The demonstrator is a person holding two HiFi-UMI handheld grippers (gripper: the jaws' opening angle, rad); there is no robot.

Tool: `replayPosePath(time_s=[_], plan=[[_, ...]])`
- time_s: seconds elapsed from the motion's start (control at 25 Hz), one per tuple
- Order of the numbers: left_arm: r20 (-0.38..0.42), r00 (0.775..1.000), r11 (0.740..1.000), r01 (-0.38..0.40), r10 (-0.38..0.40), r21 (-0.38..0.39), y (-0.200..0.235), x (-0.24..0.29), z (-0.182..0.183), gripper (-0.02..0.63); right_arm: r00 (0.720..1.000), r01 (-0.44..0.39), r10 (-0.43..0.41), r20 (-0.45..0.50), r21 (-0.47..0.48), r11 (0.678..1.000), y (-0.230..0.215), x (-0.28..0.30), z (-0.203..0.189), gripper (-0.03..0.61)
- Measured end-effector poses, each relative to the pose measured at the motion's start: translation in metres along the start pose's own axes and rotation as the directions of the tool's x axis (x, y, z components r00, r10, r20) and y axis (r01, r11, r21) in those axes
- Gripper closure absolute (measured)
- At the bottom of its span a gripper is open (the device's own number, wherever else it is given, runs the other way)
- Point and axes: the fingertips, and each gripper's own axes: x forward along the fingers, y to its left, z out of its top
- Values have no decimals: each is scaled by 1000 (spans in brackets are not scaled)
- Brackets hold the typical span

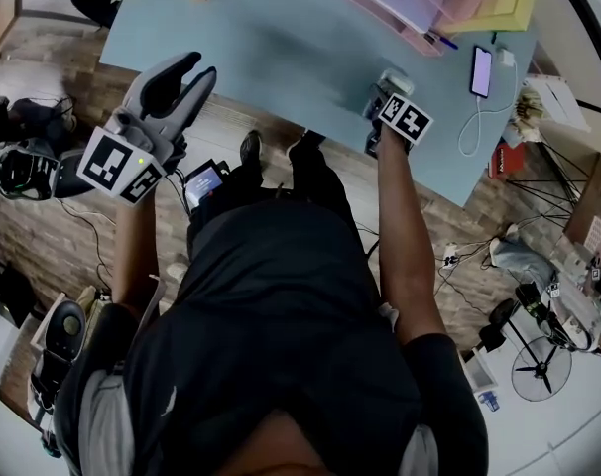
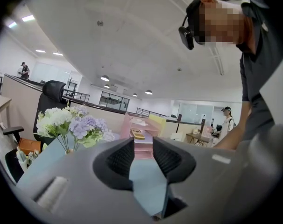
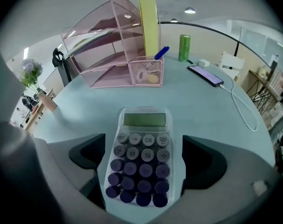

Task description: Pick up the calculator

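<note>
The calculator (image 3: 141, 162), clear-cased with purple and grey round keys and a green display, lies flat on the light-blue table (image 3: 202, 111). My right gripper (image 3: 146, 155) points steeply down over it and is open. Its dark pads (image 3: 204, 160) stand on either side of the calculator without touching it. From the head view, the right gripper (image 1: 385, 95) covers most of the calculator (image 1: 394, 77) near the table's front edge. My left gripper (image 1: 186, 75) hangs off the table's left end, roughly level. Its jaws stand a narrow gap apart, with nothing between them (image 2: 142, 148).
A pink file organizer (image 3: 109, 45) with a yellow folder and a mesh pen cup (image 3: 146, 71) stands behind the calculator. A green can (image 3: 184, 48) and a phone (image 3: 205, 75) on a white cable lie to the right. Flowers (image 2: 69, 122) stand at the table's far left.
</note>
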Motion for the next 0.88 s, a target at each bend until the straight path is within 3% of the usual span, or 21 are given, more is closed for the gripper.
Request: replayPosePath(time_s=[0.44, 0.88], plan=[[1, 1000, 1000, -15, 15, -20, -1, 6, -7, 459, 998, 53, -54, -25, -32, 998, 0, 10, -13, 95], [0, 1000, 1000, -6, 6, -17, 0, 6, -5, 459, 999, 15, -17, -32, -77, 997, 4, 4, -16, 100]])
